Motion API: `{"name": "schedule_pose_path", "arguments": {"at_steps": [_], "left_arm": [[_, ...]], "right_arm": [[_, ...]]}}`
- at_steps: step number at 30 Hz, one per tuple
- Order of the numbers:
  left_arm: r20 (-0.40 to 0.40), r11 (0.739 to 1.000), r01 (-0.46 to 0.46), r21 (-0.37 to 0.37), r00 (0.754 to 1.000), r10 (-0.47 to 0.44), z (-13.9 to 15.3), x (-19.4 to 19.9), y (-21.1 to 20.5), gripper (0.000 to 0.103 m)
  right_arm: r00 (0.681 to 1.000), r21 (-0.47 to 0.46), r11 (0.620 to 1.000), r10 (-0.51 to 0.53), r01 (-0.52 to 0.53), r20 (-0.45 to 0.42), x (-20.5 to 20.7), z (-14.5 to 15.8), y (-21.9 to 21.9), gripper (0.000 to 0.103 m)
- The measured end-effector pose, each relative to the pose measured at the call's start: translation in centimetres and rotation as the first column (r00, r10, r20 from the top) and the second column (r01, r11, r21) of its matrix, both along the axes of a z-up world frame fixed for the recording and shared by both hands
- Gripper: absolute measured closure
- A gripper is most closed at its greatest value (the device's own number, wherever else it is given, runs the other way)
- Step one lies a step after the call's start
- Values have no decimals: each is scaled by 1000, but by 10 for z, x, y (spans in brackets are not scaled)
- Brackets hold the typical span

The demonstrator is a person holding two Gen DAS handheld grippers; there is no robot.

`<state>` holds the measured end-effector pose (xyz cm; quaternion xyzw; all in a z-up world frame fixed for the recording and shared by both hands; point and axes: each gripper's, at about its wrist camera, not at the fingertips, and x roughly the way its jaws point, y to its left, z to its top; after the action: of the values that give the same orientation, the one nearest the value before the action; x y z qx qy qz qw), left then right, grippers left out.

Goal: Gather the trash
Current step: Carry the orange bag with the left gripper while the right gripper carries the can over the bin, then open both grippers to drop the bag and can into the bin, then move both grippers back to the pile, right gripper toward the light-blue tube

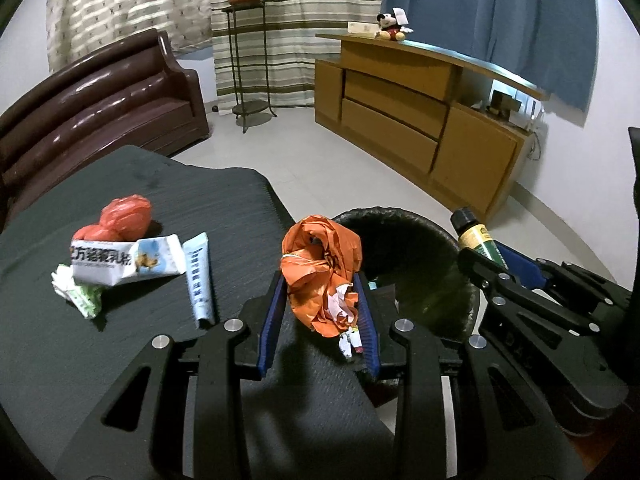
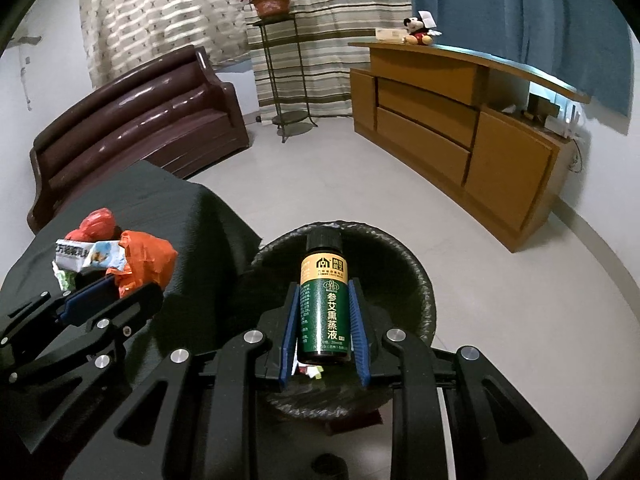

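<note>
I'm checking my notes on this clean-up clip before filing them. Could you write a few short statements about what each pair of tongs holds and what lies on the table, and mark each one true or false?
1. The left tongs grip a crumpled orange plastic bag. True.
2. The right tongs are empty. False: they are shut on a small green bottle with a black cap.
3. The bottle is held above the black-lined trash bin. True.
4. The dark table has nothing left on it. False: a red bag, a white packet, a pale blue tube and crumpled paper lie there.
5. The bottle has no cap. False: the cap is on.
</note>
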<state>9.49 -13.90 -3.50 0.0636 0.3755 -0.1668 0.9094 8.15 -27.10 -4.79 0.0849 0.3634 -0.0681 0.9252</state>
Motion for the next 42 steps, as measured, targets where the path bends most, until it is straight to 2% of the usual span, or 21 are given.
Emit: {"name": "schedule_pose_path", "arguments": {"at_steps": [25, 26, 28, 31, 35, 38, 42], "left_arm": [[-65, 999, -11, 48, 998, 14, -21, 39, -24, 69], [-67, 999, -14, 48, 998, 17, -21, 39, -23, 68], [-69, 999, -15, 46, 997, 19, -21, 40, -23, 63], [-65, 999, -21, 40, 998, 24, -20, 40, -21, 56], [-64, 999, -25, 39, 998, 27, -19, 41, -21, 53], [-60, 999, -30, 35, 998, 32, -18, 41, -20, 47], [-58, 999, -37, 22, 998, 38, -16, 40, -16, 42]], "right_arm": [[998, 50, 998, -46, 48, -40, 29, -23, -24, 78], [998, 58, 997, -46, 48, -44, 29, -24, -24, 77], [998, 60, 996, -57, 59, -42, 29, -24, -25, 65], [997, 56, 996, -66, 68, -33, 26, -21, -27, 64], [997, 53, 996, -77, 78, -22, 22, -18, -28, 64], [996, 50, 995, -84, 85, -16, 20, -17, -30, 64], [996, 52, 994, -92, 93, -16, 19, -17, -29, 60]]}}
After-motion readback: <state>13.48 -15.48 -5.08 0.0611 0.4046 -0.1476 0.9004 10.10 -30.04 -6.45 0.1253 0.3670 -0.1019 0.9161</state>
